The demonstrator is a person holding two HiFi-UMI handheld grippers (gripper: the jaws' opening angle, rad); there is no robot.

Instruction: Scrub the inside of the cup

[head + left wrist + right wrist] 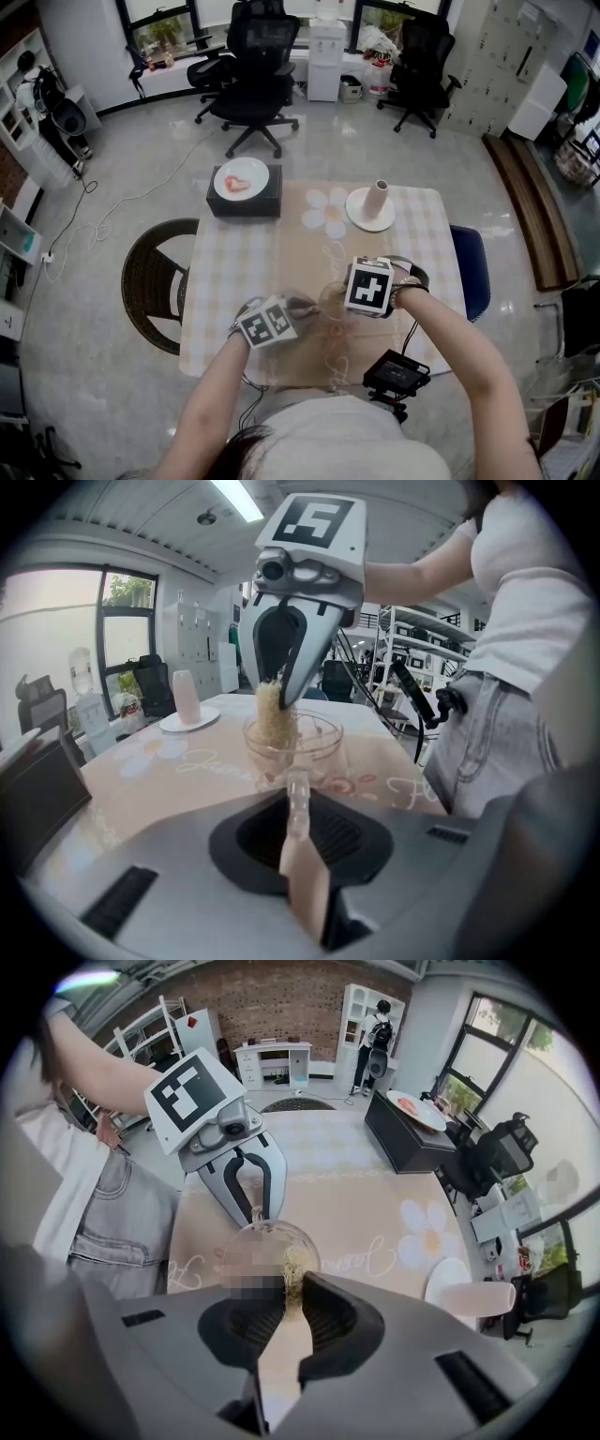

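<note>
Bare forearms (459, 342) reach out from the bottom of the head view over a table (220, 272) with a checked cloth and a tan runner down its middle.

At the far left a round wicker chair (150, 272) is pushed up to the table's edge. At the table's far left corner sits a black box (244, 202) with a white plate (241, 178) on top; something red lies on the plate.

Near the front edge, the left gripper (253, 1209) comes in from the left. Its jaws are clenched on the clear handle (297, 799) of the cup (330, 302). This glass cup stands upright on the runner, between the two grippers.

From the right, the right gripper (284, 697) points down at the cup's mouth. Its jaws are pinched tight on a tan, fibrous scrubber (274, 719). The lower end of the scrubber is inside the cup, close to one wall.

Farther back and to the right, well apart from the cup, a white saucer (361, 221) holds a pale vase (379, 197) that leans a little. A blue chair (472, 272) shows beyond the table's right edge. A small black device (397, 373) hangs at the front edge, just below the right forearm, with a cable running from it.
</note>
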